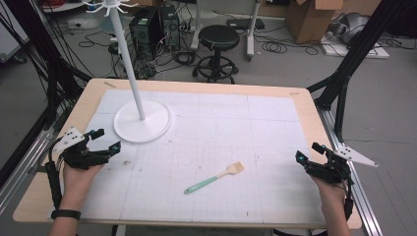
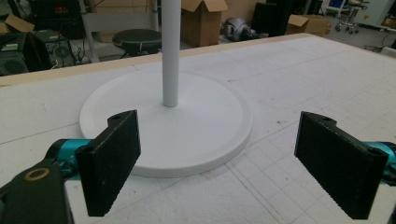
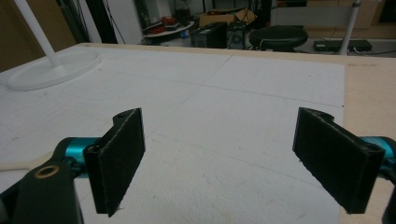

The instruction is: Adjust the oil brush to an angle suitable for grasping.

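A small brush (image 1: 215, 178) with a teal handle and pale bristles lies flat on the white gridded mat (image 1: 221, 123), front of centre. A white stand with a round base (image 1: 143, 122) and a tall pole (image 1: 126, 56) rises at the back left; its base (image 2: 187, 126) lies just beyond the left jaws. My left gripper (image 1: 108, 140) is open at the left edge, beside the base, nothing between its jaws (image 2: 217, 163). My right gripper (image 1: 309, 151) is open near the right edge, empty (image 3: 219, 158), well to the right of the brush.
The wooden table (image 1: 314, 113) edge borders the mat on all sides. Beyond the table stand a black stool (image 1: 218, 42), computer cases (image 1: 153, 27), cardboard boxes and cables on the floor. Black frame legs (image 1: 354, 54) flank the table.
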Tool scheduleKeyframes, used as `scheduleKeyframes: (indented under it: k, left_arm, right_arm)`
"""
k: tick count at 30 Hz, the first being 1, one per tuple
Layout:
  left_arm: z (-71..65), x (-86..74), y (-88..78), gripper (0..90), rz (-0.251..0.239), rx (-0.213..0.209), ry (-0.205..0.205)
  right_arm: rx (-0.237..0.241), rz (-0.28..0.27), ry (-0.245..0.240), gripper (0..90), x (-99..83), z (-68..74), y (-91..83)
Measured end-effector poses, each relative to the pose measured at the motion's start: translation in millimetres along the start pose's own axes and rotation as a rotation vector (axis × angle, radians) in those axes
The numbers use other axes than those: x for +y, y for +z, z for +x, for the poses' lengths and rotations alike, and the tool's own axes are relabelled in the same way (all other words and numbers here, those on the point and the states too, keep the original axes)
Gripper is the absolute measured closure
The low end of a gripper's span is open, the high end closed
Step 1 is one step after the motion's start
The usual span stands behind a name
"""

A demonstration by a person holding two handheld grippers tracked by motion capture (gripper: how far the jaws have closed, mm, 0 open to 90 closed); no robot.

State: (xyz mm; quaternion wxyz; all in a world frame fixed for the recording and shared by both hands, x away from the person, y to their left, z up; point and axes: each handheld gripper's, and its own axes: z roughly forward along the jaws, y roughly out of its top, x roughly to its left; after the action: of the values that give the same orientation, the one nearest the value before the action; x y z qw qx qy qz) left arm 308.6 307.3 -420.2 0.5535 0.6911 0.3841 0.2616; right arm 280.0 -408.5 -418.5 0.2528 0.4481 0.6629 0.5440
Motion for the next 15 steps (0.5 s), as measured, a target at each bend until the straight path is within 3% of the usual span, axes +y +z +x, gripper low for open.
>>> scheduleKeyframes:
  k: [15]
  left_arm:
    - [-3.5,2.8,-3.0,15.0,-0.035,-0.011,-0.001]
  right_arm:
    - [-0.006,-0.001,0.003,15.8,0.5,-1.5,0.8]
